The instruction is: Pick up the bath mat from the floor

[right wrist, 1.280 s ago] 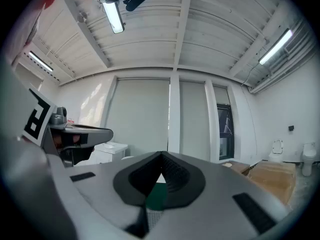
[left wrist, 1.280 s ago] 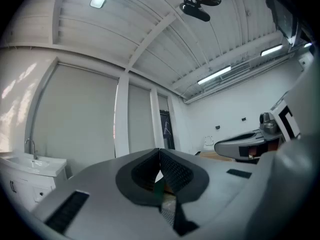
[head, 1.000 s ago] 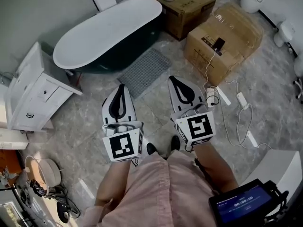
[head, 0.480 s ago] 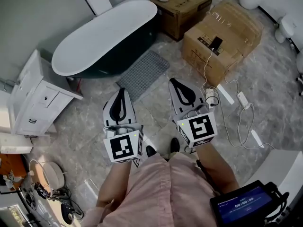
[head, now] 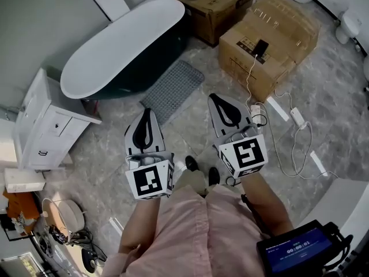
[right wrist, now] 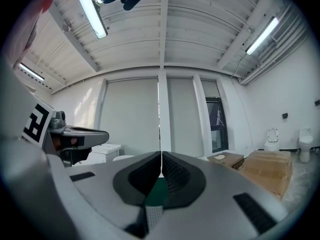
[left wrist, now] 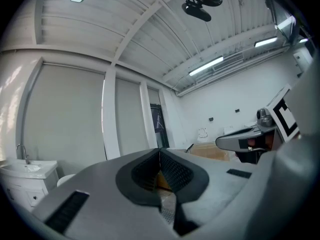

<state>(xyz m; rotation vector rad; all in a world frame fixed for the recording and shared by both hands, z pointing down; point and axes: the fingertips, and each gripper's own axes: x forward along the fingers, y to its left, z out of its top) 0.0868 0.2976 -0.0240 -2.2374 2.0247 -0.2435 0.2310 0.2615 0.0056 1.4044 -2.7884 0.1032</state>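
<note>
Pink clothes [head: 196, 229]: worn by the person and seen nearest, at the bottom of the head view.
Dark screen [head: 295, 250]: seen low on the right, beside the person's arm.
Shoes [head: 190, 163]: two dark shoes are set on the gray floor [head: 109, 154], just past the pink clothes and between the two grippers.
Left gripper [head: 146, 113]: held level above the floor, in front of the person. Its fingers are pressed together and nothing is held between them.
Right gripper [head: 216, 98]: held level beside the left one, a little apart from it. Its fingers are also pressed tight together and nothing is held.
White cable [head: 288, 149]: laid in loops on the floor to the right of the right gripper and run up to a phone [head: 260, 48].
Bath mat [head: 173, 90]: a gray mat with small bumps, laid flat on the floor just past the grippers and just beside the bathtub. It is not touched by either gripper.
White cabinet [head: 49, 123]: placed at the left edge of the floor, near the end of the bathtub.
Bathtub [head: 124, 42]: dark outside and white on top, placed along the far left wall.
Big box [head: 277, 33]: a brown box set on the floor to the right of the mat. The phone is laid on top of it.
Small box [head: 216, 4]: a darker brown box set behind the big box, at the far edge of the floor.
</note>
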